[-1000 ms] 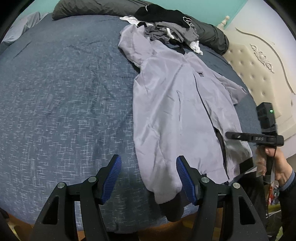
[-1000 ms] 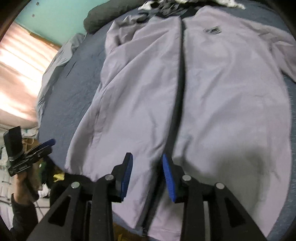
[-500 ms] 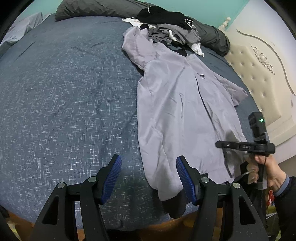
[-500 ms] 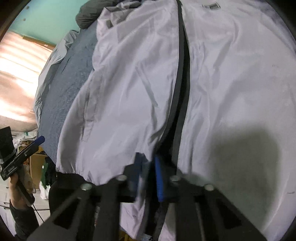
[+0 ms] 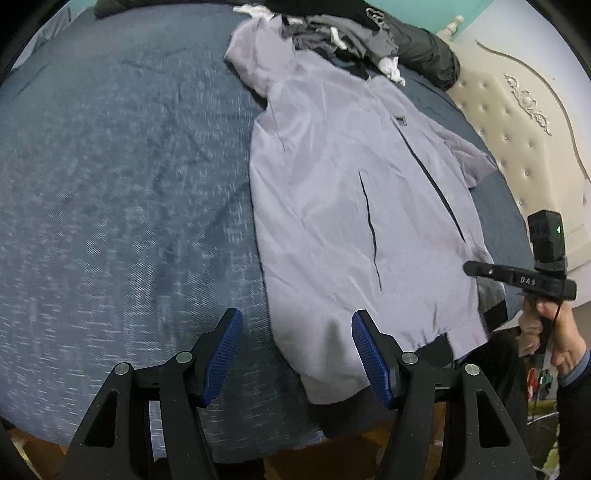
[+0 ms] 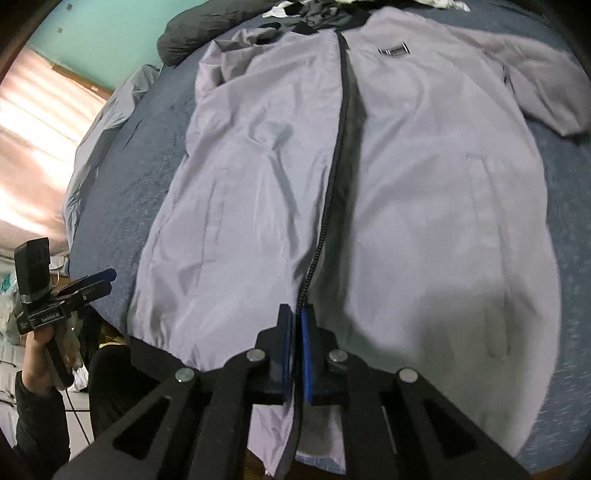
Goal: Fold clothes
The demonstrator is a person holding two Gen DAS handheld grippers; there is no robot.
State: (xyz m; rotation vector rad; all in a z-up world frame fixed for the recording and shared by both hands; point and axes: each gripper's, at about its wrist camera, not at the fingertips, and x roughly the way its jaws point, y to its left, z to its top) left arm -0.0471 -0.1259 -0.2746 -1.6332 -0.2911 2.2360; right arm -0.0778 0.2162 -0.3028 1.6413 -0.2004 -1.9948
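Observation:
A lilac-grey zip jacket (image 5: 332, 184) lies front up on the dark blue bed (image 5: 110, 184), its hem toward me. My left gripper (image 5: 295, 332) hovers open over the jacket's lower left hem corner, with the fabric below and between its blue pads and not pinched. In the right wrist view the jacket (image 6: 424, 184) fills the frame. There my right gripper (image 6: 296, 314) is shut on the black zipper edge just above the hem. The same right gripper (image 5: 476, 267) shows at the jacket's far hem side in the left wrist view, held by a hand.
A pile of dark and grey clothes (image 5: 343, 26) and a dark pillow (image 5: 424, 55) lie beyond the collar. A cream tufted headboard (image 5: 517, 129) stands on the right. The bed's front edge runs just under both grippers. A lit curtain (image 6: 29, 147) hangs at the left.
My right gripper has closed its jaws onto the zipper edge near the hem. The left gripper has sunk closer to the hem corner and stayed open.

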